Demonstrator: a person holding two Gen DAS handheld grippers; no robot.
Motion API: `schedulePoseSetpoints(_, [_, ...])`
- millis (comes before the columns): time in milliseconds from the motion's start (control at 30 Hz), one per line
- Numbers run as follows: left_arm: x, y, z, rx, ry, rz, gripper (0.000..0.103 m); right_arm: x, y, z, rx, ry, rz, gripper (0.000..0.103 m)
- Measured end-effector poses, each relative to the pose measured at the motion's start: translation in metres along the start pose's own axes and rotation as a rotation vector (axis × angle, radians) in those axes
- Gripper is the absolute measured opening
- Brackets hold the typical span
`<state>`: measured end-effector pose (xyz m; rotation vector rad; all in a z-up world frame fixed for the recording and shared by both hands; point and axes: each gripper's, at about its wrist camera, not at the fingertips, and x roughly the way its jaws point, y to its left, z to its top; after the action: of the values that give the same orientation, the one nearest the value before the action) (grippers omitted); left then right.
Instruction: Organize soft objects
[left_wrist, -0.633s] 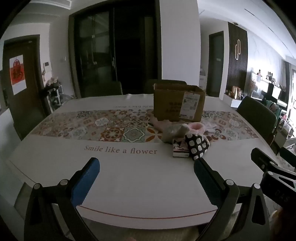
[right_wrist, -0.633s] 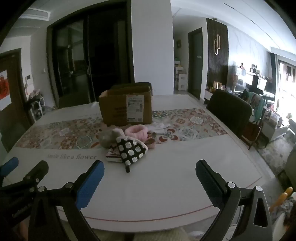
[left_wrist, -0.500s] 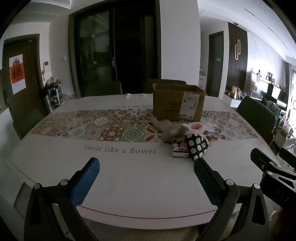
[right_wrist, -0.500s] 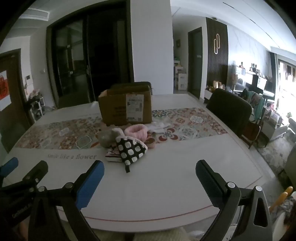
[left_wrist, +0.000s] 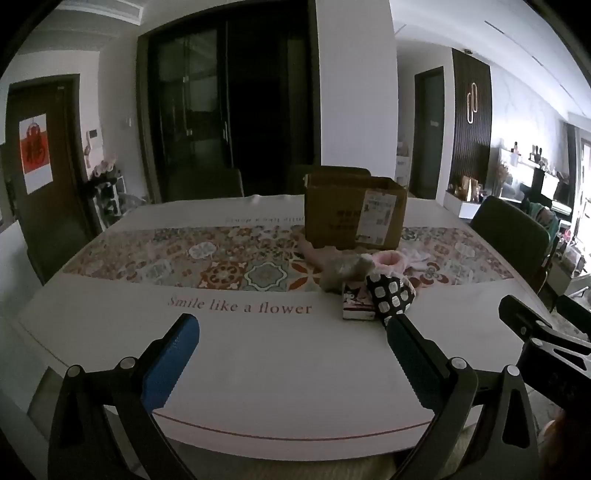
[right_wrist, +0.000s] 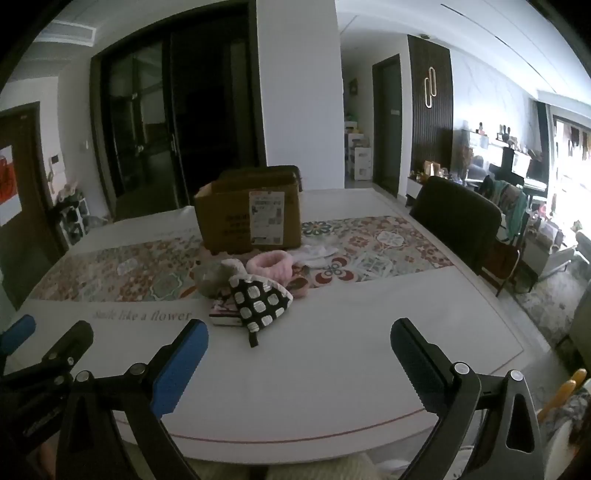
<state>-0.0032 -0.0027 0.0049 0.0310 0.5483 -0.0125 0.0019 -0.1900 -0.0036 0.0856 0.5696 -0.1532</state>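
Cardboard, stiff and open-topped, forms the box (right_wrist: 249, 221) standing beyond the soft pile, which lies ahead of both hand-held grippers on the counter (right_wrist: 332, 354). The left hand-held gripper (left_wrist: 291, 350) and right hand-held gripper (right_wrist: 299, 354) both hover released, jaws wide, holding nothing. Nearest the right one is a floppy black cloth with white squares (right_wrist: 258, 299), draped over a small flat printed packet (right_wrist: 221, 317); behind sit a fluffy pink ring (right_wrist: 269, 260), a grey plush lump (right_wrist: 212, 277) and limp white fabric (right_wrist: 317, 253). Probably the box is the destination. Pinch the checked cloth at its raised fold, not its dangling tab, and lift clear so the packet beneath is not dragged along.
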Motion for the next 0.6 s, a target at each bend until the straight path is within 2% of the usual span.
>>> schedulePoseSetpoints(600, [-0.0077, -0.0024, 0.0015, 0.003, -0.028, -0.001, 0.103, -0.0038, -0.0018, 0.0027, 0.005, -0.009, 0.002, 0.101])
